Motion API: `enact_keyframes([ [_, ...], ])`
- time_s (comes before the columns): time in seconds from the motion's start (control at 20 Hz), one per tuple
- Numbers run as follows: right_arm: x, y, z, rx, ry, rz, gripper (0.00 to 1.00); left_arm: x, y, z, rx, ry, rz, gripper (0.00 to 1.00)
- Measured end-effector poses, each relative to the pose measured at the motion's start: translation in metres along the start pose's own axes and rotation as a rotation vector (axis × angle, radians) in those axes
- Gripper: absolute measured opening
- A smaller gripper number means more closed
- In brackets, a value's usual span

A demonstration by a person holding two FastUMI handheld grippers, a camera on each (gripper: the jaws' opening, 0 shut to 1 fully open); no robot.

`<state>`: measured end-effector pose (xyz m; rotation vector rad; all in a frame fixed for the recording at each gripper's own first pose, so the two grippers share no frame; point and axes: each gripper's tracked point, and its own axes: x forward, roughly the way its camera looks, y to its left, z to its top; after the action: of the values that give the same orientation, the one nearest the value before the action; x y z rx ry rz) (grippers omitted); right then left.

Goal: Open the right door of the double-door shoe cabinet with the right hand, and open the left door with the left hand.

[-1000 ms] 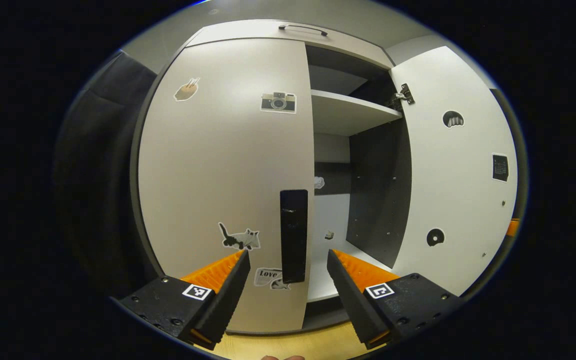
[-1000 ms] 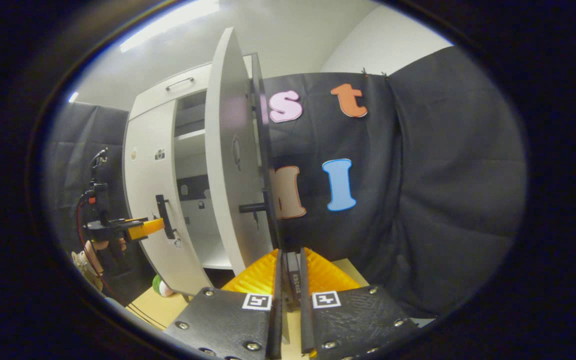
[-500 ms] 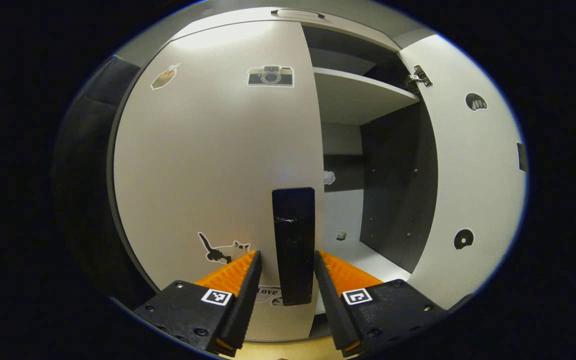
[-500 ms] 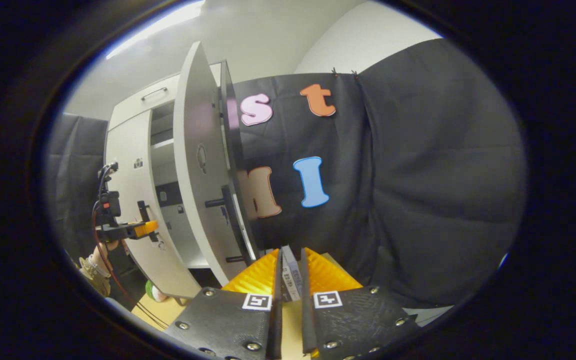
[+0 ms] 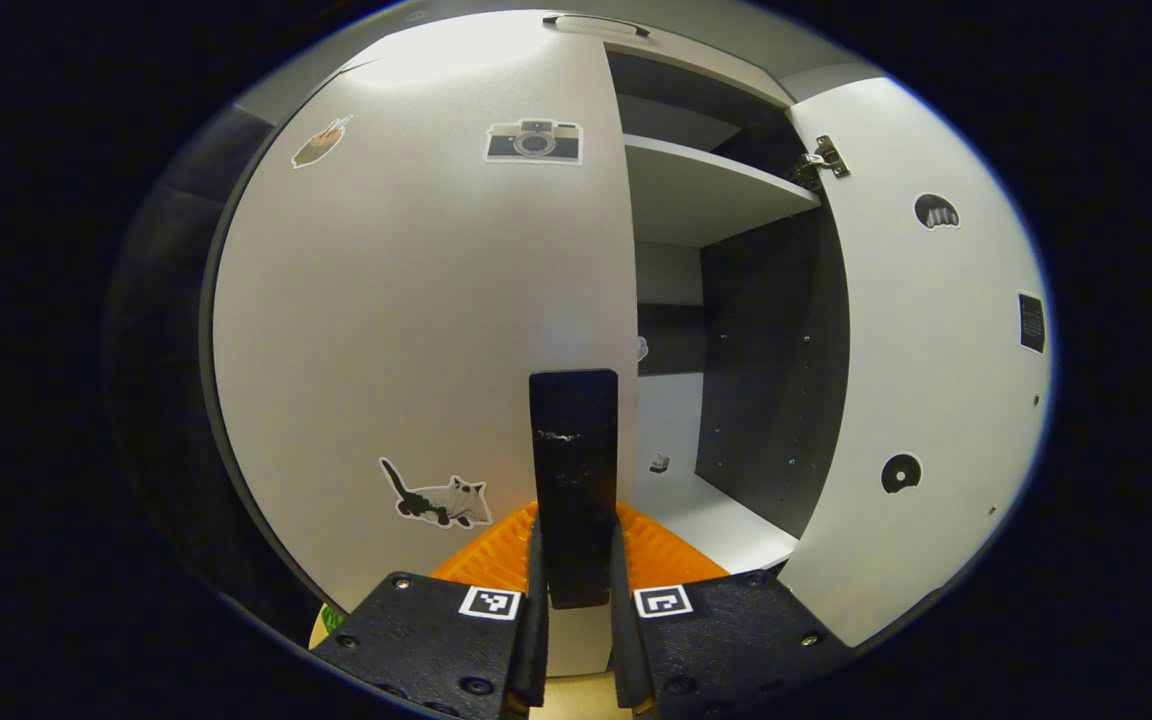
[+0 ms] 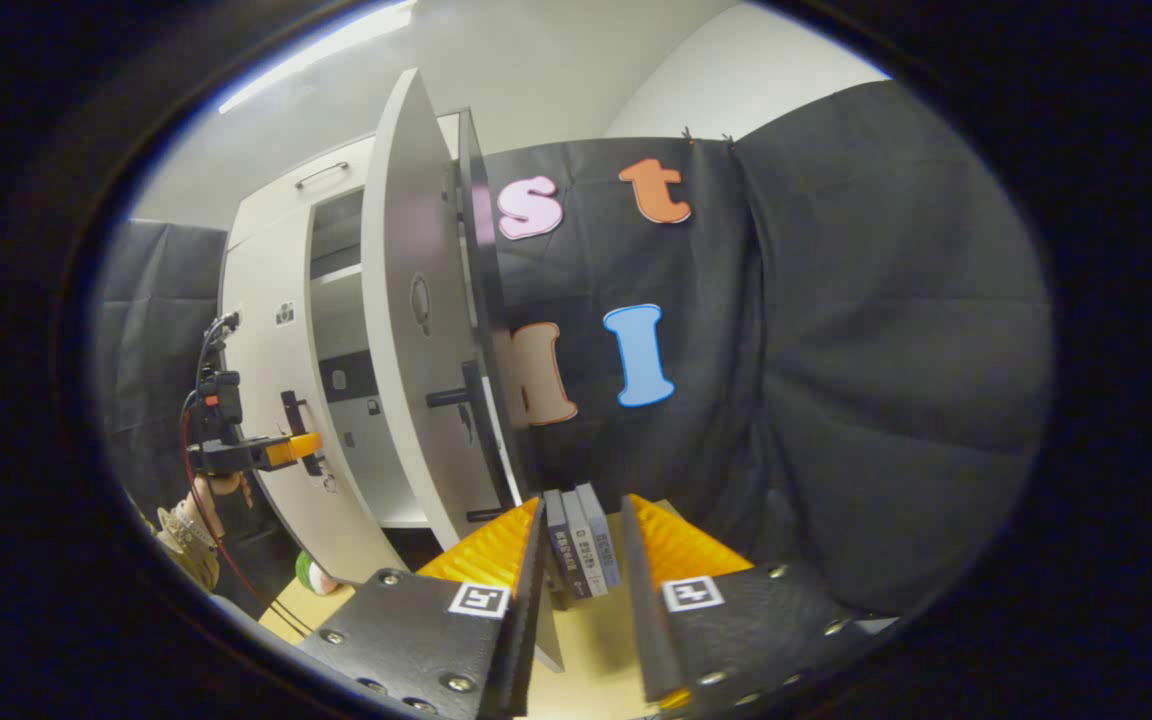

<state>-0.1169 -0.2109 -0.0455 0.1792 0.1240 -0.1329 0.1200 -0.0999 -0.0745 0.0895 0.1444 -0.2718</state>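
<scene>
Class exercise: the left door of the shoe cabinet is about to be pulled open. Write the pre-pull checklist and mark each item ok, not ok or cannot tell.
1. Left gripper closed on the left door handle: ok, a finger on each side.
2. Left door shut, ready to pull: ok.
3. Right door already open: ok.
4. Right gripper clear of the right door handle: ok, open and apart.
5. Grip firm enough to hold: cannot tell.

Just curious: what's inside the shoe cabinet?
Through the open right door, a white shelf and bare floor with one small object. The closed left door hides the rest.
</scene>
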Motion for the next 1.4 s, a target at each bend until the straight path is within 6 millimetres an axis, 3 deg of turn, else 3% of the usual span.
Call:
enact_keyframes([
  [0.1,0.006,0.003,-0.001,0.005,0.010,0.003,0.53,-0.009,-0.001,-0.001,-0.003,0.003,-0.027,0.26],
  [0.15,0.008,0.004,-0.001,0.010,0.012,0.008,0.57,-0.022,-0.001,-0.001,-0.007,0.005,-0.040,0.25],
  [0.2,0.010,0.007,-0.003,0.017,0.013,0.013,0.54,-0.030,-0.001,-0.001,-0.010,0.004,-0.049,0.25],
  [0.3,0.014,0.006,-0.004,0.022,0.012,0.012,0.61,-0.042,0.003,-0.003,-0.013,-0.004,-0.062,0.24],
  [0.35,0.016,0.005,-0.003,0.024,0.012,0.009,0.55,-0.050,0.003,-0.004,-0.010,-0.007,-0.065,0.24],
  [0.65,0.021,0.003,-0.001,0.051,0.011,0.007,0.55,-0.086,0.010,-0.008,-0.004,0.000,-0.100,0.25],
  [1.35,0.032,0.004,-0.011,0.095,0.032,0.020,0.55,-0.138,0.032,-0.012,0.003,-0.056,-0.214,0.24],
  [1.4,0.032,0.004,-0.012,0.096,0.033,0.018,0.61,-0.142,0.035,-0.012,-0.002,-0.061,-0.214,0.24],
])
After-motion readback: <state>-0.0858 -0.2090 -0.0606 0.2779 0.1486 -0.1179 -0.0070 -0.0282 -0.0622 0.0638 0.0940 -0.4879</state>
